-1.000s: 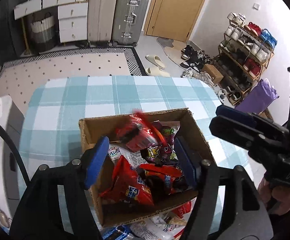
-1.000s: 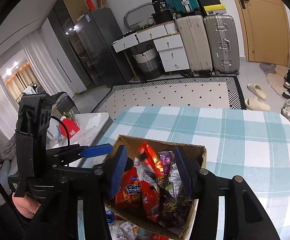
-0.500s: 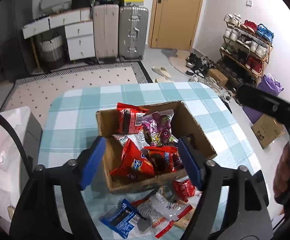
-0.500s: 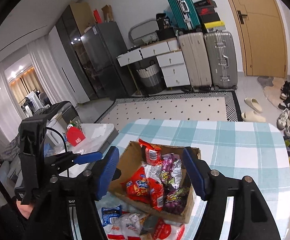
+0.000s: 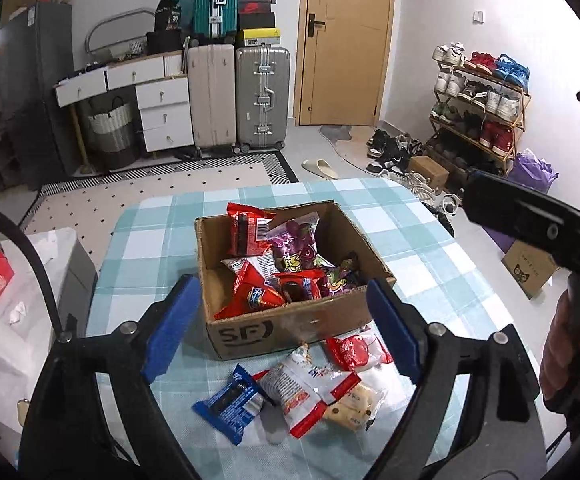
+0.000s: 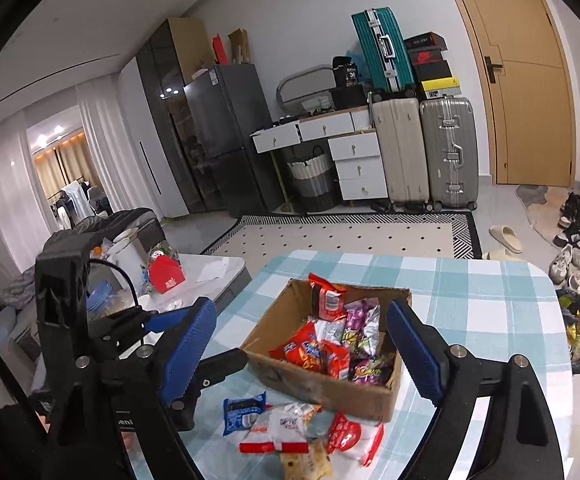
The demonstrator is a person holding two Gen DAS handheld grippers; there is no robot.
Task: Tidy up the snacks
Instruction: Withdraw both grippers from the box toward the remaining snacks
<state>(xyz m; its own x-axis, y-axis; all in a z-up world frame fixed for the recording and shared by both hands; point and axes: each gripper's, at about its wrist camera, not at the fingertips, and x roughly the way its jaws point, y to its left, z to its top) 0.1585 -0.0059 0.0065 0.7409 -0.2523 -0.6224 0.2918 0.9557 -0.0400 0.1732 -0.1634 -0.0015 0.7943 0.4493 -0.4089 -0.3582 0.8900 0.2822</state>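
Packets [image 5: 310, 384] just below both empty, wide-open grippers, left gripper [image 5: 286, 332] and right gripper [image 6: 302, 352], look light, crinkly, slippery; pinch a sealed edge.

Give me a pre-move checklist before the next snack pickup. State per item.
1. Left gripper empty, blue pads apart after its jaws have just been opening: ok.
2. Right gripper empty, likewise just opened: ok.
3. Cardboard box upright on the checked tablecloth, with room near its left wall: ok.
4. Loose snacks in front of the box reachable: blue cookie packet lies clear at the left: ok.
5. White-and-red packet free to lift alone: not ok, it overlaps the chip-cookie bag.
6. Red-and-white packet clear of the box wall: cannot tell.
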